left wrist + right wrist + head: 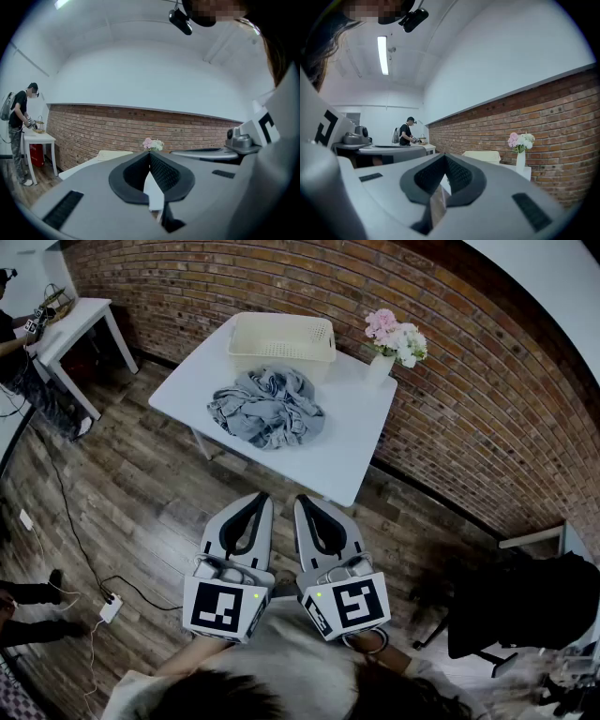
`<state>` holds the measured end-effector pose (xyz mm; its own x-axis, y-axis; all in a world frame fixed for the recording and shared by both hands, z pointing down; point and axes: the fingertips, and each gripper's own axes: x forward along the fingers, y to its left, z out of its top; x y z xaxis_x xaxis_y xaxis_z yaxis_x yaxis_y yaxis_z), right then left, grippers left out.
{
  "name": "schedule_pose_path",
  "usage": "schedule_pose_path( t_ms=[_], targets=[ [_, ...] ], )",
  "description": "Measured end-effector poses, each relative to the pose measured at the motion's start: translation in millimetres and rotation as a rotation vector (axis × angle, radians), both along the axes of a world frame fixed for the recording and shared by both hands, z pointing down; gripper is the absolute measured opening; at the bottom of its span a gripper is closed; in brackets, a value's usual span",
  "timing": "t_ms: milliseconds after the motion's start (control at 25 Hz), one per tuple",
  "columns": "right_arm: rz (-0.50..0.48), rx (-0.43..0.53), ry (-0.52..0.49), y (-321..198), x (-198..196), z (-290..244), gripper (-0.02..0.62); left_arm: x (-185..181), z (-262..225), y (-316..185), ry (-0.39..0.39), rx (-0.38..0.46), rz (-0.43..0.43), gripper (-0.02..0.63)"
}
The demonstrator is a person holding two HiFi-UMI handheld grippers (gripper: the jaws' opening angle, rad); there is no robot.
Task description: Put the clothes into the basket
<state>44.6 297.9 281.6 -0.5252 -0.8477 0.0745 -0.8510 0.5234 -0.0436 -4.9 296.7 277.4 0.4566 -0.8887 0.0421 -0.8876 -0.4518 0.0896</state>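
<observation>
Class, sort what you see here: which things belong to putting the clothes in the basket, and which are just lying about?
Job in hand:
crumpled grey clothes heap
cream perforated plastic basket

Lying about:
white vase of pink flowers
white power strip on the floor

The head view looks from above the person, forward and steeply down. The left claw (258,496) and right claw (302,499) sit close at its lower edge, and the counter (347,456) lies farther ahead. Each gripper view rides low behind its own claw and faces level along its jaws toward the brick wall (450,381). All three views share the counter's far edge, with the basket (281,351) and the flowers (396,337).
</observation>
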Motion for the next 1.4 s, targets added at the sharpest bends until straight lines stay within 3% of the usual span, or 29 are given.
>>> schedule_pose_path(
  t_ms=[880,1400],
  targets=[
    [0.09,-0.041,-0.018,10,-44,17,0.006,-49,17,4,0.034,-0.025,0.086,0.008],
    [0.086,-0.044,-0.011,-60,-45,28,0.006,-66,35,-72,0.052,-0.056,0.033,0.008]
  ],
)
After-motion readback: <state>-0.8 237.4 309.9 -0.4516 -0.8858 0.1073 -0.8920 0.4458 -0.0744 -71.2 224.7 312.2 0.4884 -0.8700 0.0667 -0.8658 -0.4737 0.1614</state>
